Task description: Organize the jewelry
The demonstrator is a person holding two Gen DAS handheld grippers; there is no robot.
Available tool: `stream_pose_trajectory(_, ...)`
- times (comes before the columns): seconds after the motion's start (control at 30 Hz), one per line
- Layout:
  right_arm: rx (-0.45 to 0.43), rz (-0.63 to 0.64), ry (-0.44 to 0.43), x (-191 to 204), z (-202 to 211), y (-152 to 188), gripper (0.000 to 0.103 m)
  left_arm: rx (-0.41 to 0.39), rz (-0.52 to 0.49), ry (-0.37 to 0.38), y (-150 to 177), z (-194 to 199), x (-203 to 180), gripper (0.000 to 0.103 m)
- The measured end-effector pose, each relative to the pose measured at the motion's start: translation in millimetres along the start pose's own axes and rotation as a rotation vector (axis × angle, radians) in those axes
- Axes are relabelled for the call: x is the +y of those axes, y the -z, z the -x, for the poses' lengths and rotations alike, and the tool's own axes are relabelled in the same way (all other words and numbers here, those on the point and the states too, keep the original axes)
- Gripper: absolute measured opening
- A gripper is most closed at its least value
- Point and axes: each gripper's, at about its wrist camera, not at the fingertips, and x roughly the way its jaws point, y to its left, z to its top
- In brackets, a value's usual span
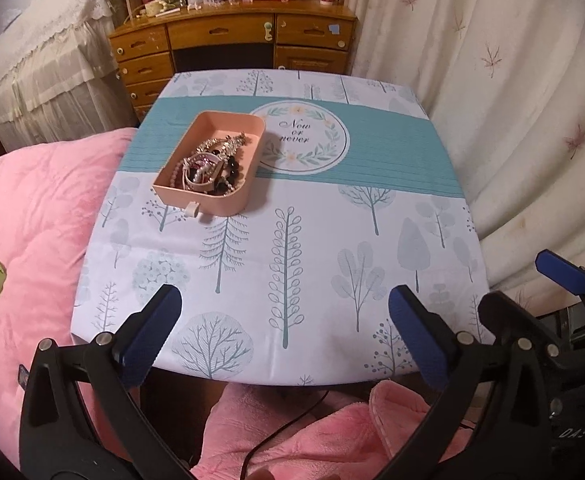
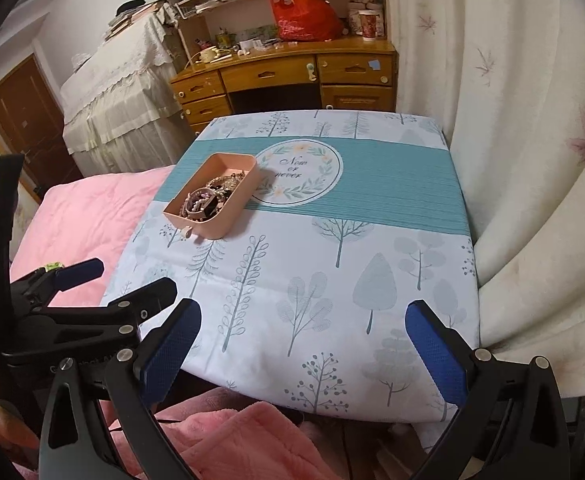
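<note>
one pink tray (image 1: 196, 136) of tangled jewelry (image 1: 212, 164), two open claws.

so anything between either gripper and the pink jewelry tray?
Nothing visible. The left gripper and right gripper both hang open at the near edge of the table. Only bare tree-print cloth lies between them and the pink tray holding the jewelry.

Tangled jewelry (image 1: 212, 164) in pink tray (image 1: 228, 204)
</note>
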Motion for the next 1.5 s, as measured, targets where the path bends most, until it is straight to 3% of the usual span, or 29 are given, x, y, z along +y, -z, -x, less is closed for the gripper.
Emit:
stream_pose_trajectory(0.93, -0.031, 0.041, 0.000, -3, -14, -23, 0.103, -0.048, 0.002, -0.066, -18, 2, 0, 0.103)
stream_pose_trajectory(1.5, -0.040, 0.074, -0.006, 7, -9, -19, 0.103, -0.066, 0.024, -0.092, -9, 12, 1, 0.103)
